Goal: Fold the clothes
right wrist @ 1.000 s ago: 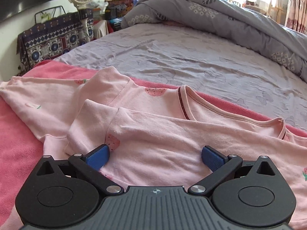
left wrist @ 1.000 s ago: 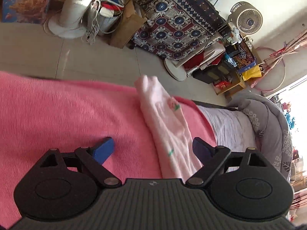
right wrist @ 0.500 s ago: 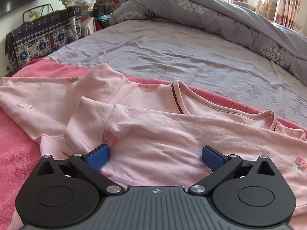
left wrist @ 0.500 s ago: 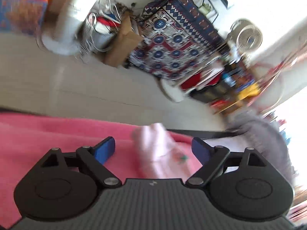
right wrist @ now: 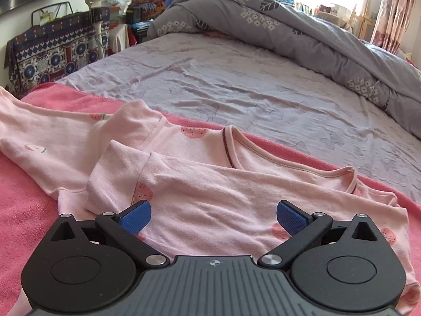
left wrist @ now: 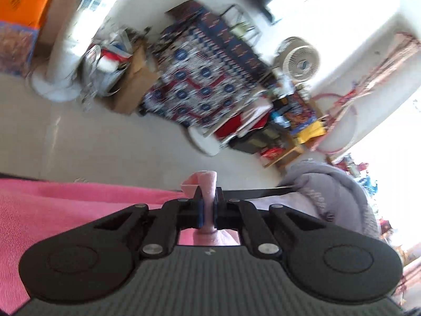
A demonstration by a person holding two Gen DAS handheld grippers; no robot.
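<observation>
Where pink shirt [right wrist: 210, 184] lies, pink blanket [right wrist: 23, 200].

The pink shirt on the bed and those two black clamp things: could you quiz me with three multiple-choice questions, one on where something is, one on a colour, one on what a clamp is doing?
1. What does the pink shirt lie on?
A. a pink towel
B. the bare floor
C. the grey quilt

2. What colour are the pads on the right gripper?
A. red
B. blue
C. white

3. What is the left gripper doing?
A. standing wide open
B. pinching a fold of pink cloth
C. holding a fan

Answers:
1. A, the shirt is spread over the pink towel, which covers the near part of the bed.
2. B, both pads facing the shirt are blue.
3. B, its jaws are closed on a strip of pink cloth that sticks up between them.
</observation>
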